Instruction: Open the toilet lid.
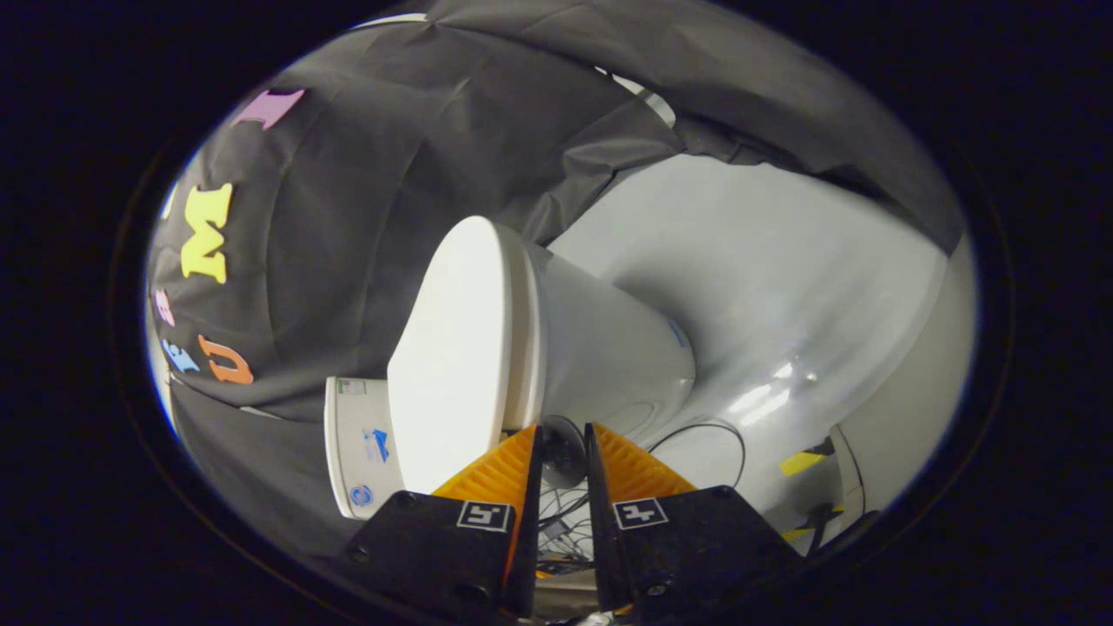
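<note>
Toilet lid [456,348] lies shut on the bowl [609,348]; gripper [563,435] just before it, fingers slightly parted, pinching nothing.

We count one toilet [600,348], with one lid [456,348] closed over one seat [526,348]. One cistern [361,448] behind it, bearing three small stickers. One pair of tongs [563,435], two fingers set a little apart, nothing between them. Each finger mount carries one square marker: two in all. Two striped tape strips [802,462] on the floor [783,287].
</note>
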`<state>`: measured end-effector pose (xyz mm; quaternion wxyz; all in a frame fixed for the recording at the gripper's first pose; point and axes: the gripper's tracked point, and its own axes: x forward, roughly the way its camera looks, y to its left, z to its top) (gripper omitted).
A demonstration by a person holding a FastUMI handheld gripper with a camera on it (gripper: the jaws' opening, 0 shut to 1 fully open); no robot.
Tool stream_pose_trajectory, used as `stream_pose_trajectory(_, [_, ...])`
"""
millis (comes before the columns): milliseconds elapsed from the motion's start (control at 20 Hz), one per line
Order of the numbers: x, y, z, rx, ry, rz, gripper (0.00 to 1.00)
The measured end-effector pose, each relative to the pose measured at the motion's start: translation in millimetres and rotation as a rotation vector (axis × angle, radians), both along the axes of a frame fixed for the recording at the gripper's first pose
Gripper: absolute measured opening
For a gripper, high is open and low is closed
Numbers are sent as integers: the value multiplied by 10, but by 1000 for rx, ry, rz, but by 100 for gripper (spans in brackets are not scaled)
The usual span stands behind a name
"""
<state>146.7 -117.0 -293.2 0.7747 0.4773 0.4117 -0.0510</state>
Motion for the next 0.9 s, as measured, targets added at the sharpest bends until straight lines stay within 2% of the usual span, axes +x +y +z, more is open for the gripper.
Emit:
stream_pose_trajectory(150, [44, -3, -29, 64, -14, -44, 29])
stream_pose_trajectory(450, [71, 7, -5, 97, -45, -48, 28])
stream_pose_trajectory(650, [15, 197, 15, 59, -58, 46, 28])
stream_pose_trajectory(800, [59, 168, 97, 40, -62, 30, 28])
stream_pose_trajectory(900, [63, 149, 69, 14, -52, 9, 22])
